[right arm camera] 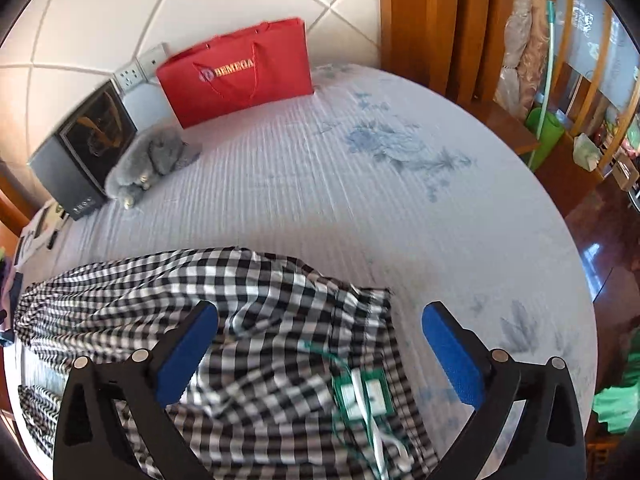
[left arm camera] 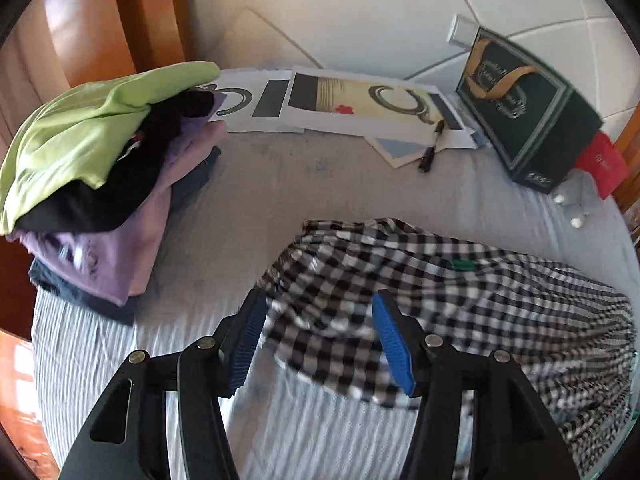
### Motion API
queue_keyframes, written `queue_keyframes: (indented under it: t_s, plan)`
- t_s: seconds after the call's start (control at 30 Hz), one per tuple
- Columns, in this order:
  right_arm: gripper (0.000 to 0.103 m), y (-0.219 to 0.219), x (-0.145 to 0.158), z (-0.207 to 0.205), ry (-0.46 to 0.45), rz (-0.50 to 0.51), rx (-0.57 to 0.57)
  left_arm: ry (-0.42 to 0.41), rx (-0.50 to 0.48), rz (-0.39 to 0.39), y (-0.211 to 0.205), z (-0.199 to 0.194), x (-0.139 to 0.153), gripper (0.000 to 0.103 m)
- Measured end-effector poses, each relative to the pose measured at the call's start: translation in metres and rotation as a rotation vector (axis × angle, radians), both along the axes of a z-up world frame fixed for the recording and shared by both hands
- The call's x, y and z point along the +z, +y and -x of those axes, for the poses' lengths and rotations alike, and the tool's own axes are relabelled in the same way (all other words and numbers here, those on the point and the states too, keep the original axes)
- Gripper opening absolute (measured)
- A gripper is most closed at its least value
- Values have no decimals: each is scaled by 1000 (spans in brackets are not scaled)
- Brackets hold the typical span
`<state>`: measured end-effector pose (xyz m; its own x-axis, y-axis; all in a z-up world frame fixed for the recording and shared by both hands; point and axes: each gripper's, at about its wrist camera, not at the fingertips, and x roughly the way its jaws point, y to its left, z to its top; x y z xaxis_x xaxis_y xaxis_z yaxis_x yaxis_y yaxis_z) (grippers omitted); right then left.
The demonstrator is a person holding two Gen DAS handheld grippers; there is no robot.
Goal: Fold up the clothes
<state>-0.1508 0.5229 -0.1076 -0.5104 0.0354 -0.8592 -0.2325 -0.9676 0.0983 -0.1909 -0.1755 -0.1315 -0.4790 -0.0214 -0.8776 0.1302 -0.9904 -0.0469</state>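
Bed [right arm camera: 320, 184]: bags [right arm camera: 240, 76], toy [right arm camera: 148, 160], papers [left arm camera: 360, 108]

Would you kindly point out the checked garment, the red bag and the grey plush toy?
checked garment [right arm camera: 256, 320]: right wrist view, middle of the spread cloth.
red bag [right arm camera: 240, 76]: right wrist view, its front face.
grey plush toy [right arm camera: 152, 160]: right wrist view, its body.

Black-and-white checked garment [left arm camera: 420, 280] on pale blue striped bedsheet [right arm camera: 320, 184]; blue-padded black tongs [left arm camera: 320, 344].

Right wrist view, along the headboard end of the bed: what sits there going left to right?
Dark box → grey plush toy → red gift bag. The checked garment lies nearer, under the open right gripper.
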Motion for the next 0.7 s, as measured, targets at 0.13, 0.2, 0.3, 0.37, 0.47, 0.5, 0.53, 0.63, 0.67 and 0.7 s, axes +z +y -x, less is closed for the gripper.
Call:
queue_keyframes:
  t_s: [0.13,0.2,0.3,0.37,0.47,0.5,0.53,0.63,0.67,0.7]
  plan:
    - [103,5,-17,15,-47,-8,-17,-36,9,4,-1,31,-17,59]
    - [103,8,-23,19,-63,-12,-26,-60,2,21,0,45,-27,59]
    - [103,12,-36,29,-99,-14,-33,-85,-7,32,1,57,-40,59]
    - [103,16,-45,35,-125,-17,-50,-93,-14,23,2,63,-48,59]
    - [103,20,-56,36,-144,21,-71,-102,-39,24,4,68,-55,59]
    - [103,20,-60,36,-153,35,-74,-106,-45,24,4,69,-57,59]
    - [103,20,-64,37,-166,36,-75,-109,-52,23,4,70,-60,60]
    - [103,18,-72,39,-194,31,-76,-116,-64,23,4,73,-66,60]
    - [103,17,-73,40,-198,36,-75,-114,-62,23,3,75,-67,60]
    - [103,16,-74,39,-200,34,-74,-104,-55,24,3,75,-68,60]
